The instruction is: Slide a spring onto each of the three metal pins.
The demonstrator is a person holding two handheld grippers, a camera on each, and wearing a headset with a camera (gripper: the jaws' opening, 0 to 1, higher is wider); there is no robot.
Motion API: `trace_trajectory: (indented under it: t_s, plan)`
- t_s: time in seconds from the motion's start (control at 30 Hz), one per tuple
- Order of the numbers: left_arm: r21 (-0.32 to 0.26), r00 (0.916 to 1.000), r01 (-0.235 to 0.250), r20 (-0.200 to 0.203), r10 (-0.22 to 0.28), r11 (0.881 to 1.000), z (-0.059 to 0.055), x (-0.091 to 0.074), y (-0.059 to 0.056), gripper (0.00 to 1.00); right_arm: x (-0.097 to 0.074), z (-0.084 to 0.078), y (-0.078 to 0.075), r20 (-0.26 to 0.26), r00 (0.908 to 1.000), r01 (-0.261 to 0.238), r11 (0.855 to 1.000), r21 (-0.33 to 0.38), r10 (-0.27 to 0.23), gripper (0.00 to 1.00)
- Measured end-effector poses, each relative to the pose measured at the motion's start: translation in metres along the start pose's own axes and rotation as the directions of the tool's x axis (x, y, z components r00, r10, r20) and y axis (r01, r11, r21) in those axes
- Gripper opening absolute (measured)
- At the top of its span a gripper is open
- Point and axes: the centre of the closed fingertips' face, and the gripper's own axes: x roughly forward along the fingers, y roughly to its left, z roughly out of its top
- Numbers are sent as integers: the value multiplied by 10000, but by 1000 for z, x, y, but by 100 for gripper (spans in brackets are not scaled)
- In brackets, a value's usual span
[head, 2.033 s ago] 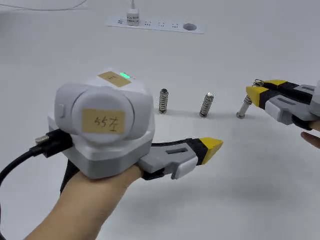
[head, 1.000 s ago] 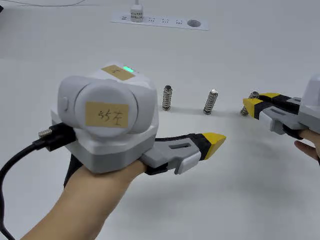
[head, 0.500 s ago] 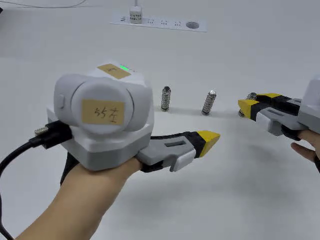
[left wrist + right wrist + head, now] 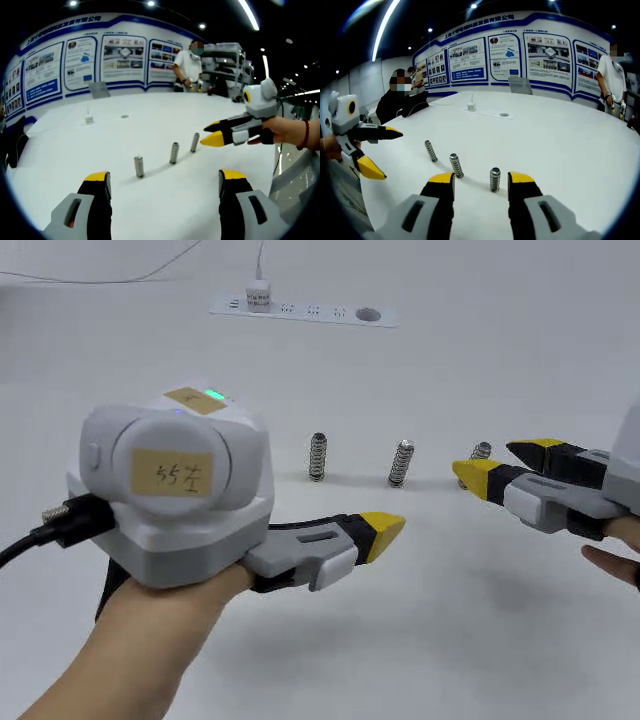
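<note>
Right gripper (image 4: 481, 177): jaws now apart and empty; a second ago they were pinched on the third spring (image 4: 494, 179). That spring now sits down over its pin (image 4: 494, 171), just ahead of the right fingertips, between them. First spring (image 4: 318, 456) and second spring (image 4: 401, 462) are seated likewise. Left gripper (image 4: 165, 175) is open and idle, the row well ahead of its tips. Judgement: all three pins are loaded, and only backing off remains.

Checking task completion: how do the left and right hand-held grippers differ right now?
The left hand-held gripper gapes wide, back from the pins; the right hand-held gripper is open narrower, framing the end pin. Both are open and hold nothing.
</note>
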Motion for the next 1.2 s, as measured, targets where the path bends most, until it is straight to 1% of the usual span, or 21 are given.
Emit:
trace_trajectory:
  t_s: [0.1, 0.13, 0.2, 0.33, 0.43, 0.53, 0.63, 0.73, 0.8, 0.93, 1.0, 1.13, 1.2]
  plan:
    - [-28, 10000, 15, -80, -15, 10000, 0, -3, 2, 89, -7, 3, 5, 20, 9999, -130, 9999, -39, 130, 49]
    - [-249, 10000, 87, 18, -87, 9997, 3, -4, 2, 89, -10, 4, 7, -22, 9998, -198, 9998, -33, 198, 51]
    - [-433, 9998, 167, 147, -161, 9989, 7, -7, 1, 89, -15, 6, 10, 3, 9996, -268, 9996, -44, 268, 53]
    - [-297, 9998, 169, 90, -166, 9994, 9, -12, 0, 89, -24, 8, 15, 32, 9992, -388, 9992, 25, 388, 56]
    - [-235, 9998, 184, 36, -183, 9996, 8, -16, -1, 89, -31, 8, 19, 5, 9989, -471, 9989, 23, 471, 60]
    - [-131, 9998, 189, -89, -191, 9997, 6, -22, -2, 89, -39, 3, 22, -164, 9986, -498, 9985, 232, 502, 62]
    - [-59, 9997, 216, -125, -217, 9997, 6, -25, -4, 90, -45, 0, 25, -179, 9984, -532, 9983, 243, 537, 64]
    - [15, 9997, 197, -112, -197, 9998, 7, -29, -4, 90, -51, -4, 27, -323, 9980, -532, 9983, 240, 540, 66]
    - [39, 9998, 186, -89, -185, 9998, 7, -31, -5, 90, -56, -4, 29, -278, 9982, -517, 9984, 243, 524, 66]
    - [164, 9997, 181, -168, -178, 9997, 4, -36, -7, 90, -62, -6, 32, -209, 9984, -525, 9982, 290, 531, 67]
    - [167, 9996, 202, -201, -199, 9997, 2, -38, -8, 90, -65, -8, 34, -225, 9982, -544, 9982, 243, 550, 68]
    - [194, 9993, 205, -308, -199, 9996, -5, -42, -11, 90, -69, -11, 37, -79, 9989, -471, 9986, 220, 473, 69]
    - [197, 9992, 181, -348, -174, 9996, -8, -43, -11, 90, -70, -13, 35, -46, 9993, -361, 9981, 500, 364, 69]
